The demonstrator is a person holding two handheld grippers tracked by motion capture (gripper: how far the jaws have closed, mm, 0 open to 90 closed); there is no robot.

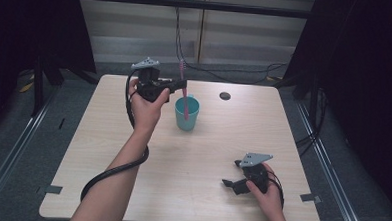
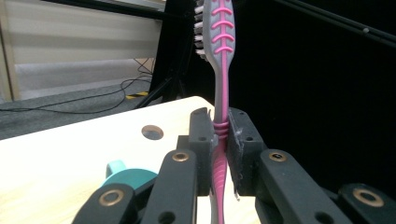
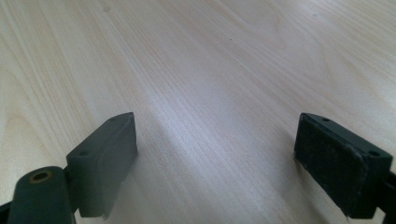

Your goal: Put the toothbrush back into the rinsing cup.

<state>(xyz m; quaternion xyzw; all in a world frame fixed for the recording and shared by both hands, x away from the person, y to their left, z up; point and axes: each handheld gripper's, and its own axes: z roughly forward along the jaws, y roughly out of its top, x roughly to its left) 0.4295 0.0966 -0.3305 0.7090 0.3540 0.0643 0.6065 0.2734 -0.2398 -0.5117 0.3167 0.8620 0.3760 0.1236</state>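
Note:
A pink and grey toothbrush (image 1: 183, 90) stands upright, bristle head up, with its lower end down inside a teal cup (image 1: 187, 114) near the table's middle back. My left gripper (image 1: 181, 84) is shut on the toothbrush's handle just above the cup. In the left gripper view the toothbrush (image 2: 221, 74) rises between the two black pads (image 2: 243, 144), and the teal cup (image 2: 127, 175) shows below them. My right gripper (image 1: 230, 173) rests low over the front right of the table, open, with bare wood between its jaws (image 3: 215, 140).
The light wood table (image 1: 132, 153) has a dark round hole (image 1: 225, 96) at its back right. Black curtains flank both sides, and cables run across the floor behind the table. The left gripper's cable (image 1: 111, 172) loops along the forearm.

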